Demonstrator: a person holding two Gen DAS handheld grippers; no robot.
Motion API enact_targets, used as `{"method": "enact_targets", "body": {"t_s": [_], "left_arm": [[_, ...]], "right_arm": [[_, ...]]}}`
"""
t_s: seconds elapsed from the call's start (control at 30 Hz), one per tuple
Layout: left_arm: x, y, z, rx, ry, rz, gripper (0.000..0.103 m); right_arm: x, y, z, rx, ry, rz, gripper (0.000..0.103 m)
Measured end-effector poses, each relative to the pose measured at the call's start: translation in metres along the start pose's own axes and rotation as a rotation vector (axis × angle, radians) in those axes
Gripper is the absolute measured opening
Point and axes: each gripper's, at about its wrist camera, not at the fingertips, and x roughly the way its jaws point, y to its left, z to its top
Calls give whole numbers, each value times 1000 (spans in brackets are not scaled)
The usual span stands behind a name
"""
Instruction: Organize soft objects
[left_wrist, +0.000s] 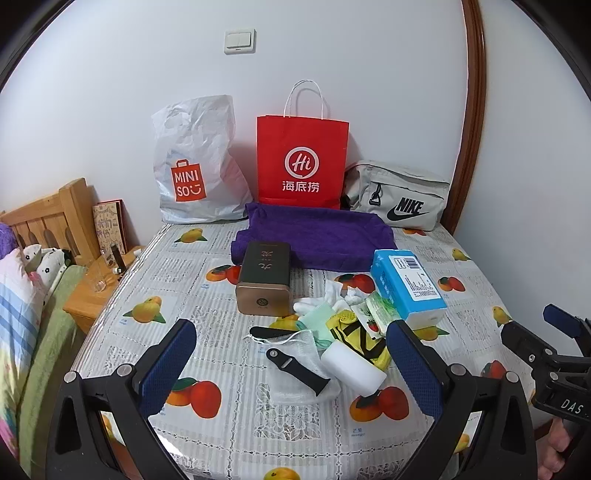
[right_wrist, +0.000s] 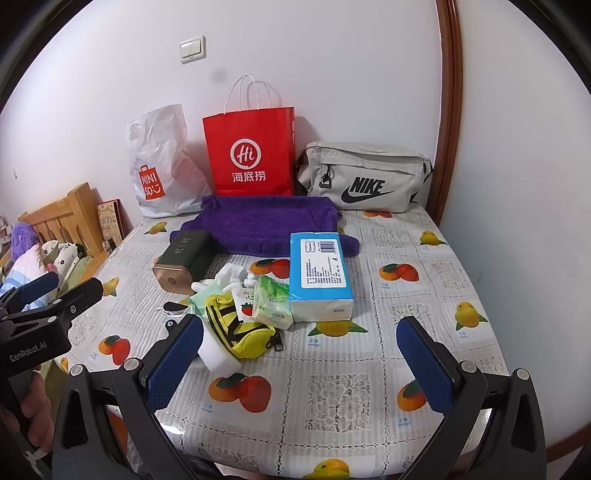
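With both claws, left (left_wrist: 295, 354) and right (right_wrist: 299, 350), gaping empty, the limp purple towel (left_wrist: 317, 236) probably wanted pinching at a folded edge.

A: The table cover (left_wrist: 229, 435) looks like glossy plastic with printed fruit. The purple towel (left_wrist: 321, 236)?

B: Fuzzy matt cloth. The red bag (left_wrist: 303, 162) is smooth paper, the white bag (left_wrist: 192, 162) crinkled shiny plastic.

A: And the box (left_wrist: 264, 280)?

B: Satin metal. The tissue pack (right_wrist: 319, 273) has glossy film wrap; the headboard (left_wrist: 48, 218) is varnished wood.
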Motion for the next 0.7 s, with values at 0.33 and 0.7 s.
{"method": "enact_targets", "body": {"t_s": [0.33, 0.7], "left_arm": [[-4, 0, -3, 1, -7, -1, 103], [-7, -4, -6, 14, -5, -8, 103]], "right_arm": [[-4, 2, 0, -1, -6, 1, 103], [-6, 1, -1, 4, -8, 7, 103]]}}
